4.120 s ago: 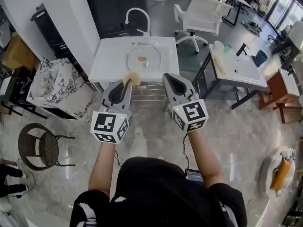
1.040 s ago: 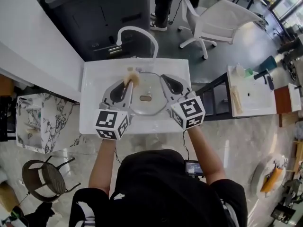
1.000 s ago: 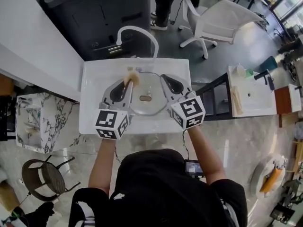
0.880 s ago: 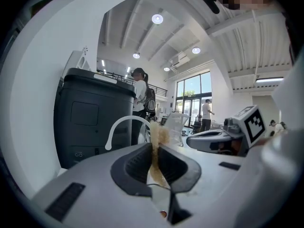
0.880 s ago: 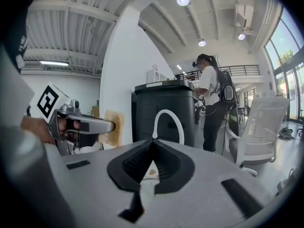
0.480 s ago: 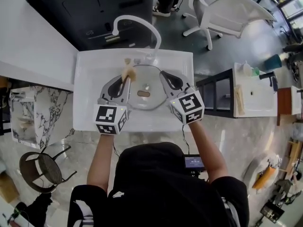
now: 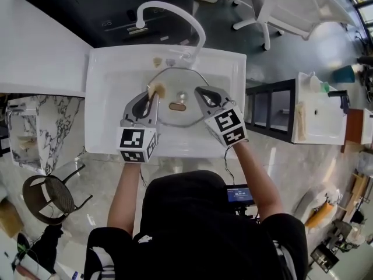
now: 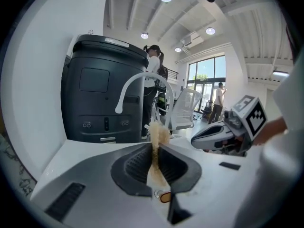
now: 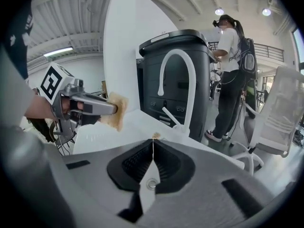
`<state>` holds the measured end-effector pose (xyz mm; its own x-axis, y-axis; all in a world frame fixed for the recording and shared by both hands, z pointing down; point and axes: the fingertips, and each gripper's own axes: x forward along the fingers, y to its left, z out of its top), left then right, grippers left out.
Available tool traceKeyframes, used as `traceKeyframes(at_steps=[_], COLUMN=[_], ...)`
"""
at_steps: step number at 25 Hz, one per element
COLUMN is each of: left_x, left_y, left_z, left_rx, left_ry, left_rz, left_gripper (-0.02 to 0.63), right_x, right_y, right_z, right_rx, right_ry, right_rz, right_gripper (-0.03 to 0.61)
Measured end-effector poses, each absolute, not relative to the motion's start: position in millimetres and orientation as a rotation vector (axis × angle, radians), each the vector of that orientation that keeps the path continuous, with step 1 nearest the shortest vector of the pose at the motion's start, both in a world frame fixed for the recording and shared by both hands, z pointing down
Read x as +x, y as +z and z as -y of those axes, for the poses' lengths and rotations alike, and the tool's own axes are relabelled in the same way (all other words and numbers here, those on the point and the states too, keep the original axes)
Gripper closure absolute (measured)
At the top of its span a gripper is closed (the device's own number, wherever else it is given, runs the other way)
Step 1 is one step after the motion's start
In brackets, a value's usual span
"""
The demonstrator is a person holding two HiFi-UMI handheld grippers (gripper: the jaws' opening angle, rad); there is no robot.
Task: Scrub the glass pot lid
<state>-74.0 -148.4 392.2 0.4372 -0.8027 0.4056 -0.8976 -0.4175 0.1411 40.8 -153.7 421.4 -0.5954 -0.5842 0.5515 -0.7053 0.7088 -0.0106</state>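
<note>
The glass pot lid [image 7: 182, 85] lies flat in the white sink [image 7: 111, 98], its brown knob [image 7: 177, 106] facing up. My left gripper [image 7: 152, 93] is shut on a tan sponge [image 7: 155, 89] over the lid's left rim. In the left gripper view the sponge [image 8: 156, 139] sticks up between the jaws of the left gripper [image 8: 156, 148]. My right gripper [image 7: 197, 90] hangs over the lid's right rim, shut and empty. In the right gripper view the right gripper [image 9: 152, 140] shows its jaws pressed together, with the sponge [image 9: 117, 111] off to the left.
A white arched faucet [image 7: 175, 13] rises at the sink's back edge, with a dark bin [image 8: 107, 89] behind it. A black shelf unit [image 7: 271, 107] stands to the right, a white chair [image 7: 291, 7] beyond it. A person [image 9: 230, 65] stands by the bin.
Both grippers have come down towards the lid in the sink. The sponge stays clamped in the left one and the right one stays shut.
</note>
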Motion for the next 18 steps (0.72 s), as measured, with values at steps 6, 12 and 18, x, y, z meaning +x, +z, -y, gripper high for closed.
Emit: traceKeyframes(at_steps=[6,12,18], left_x=[-77,-83,-86], left_y=[423,449,473], left_z=[144,134,121], left_rx=[2.308,2.258,2.232], left_ry=[0.438,0.489,0.543], left_rz=[1.448,1.454,1.428], left_gripper=[0.592,0.592,0.592], right_x=[38,43,42], right_y=[464,521,565], right_z=[149,136,135], right_rx=[0.852,0.71,0.577], right_ry=[0.311,0.289,0.128], right_rz=[2.337,2.197,2.026], right_gripper=[0.576,0.5,0.427])
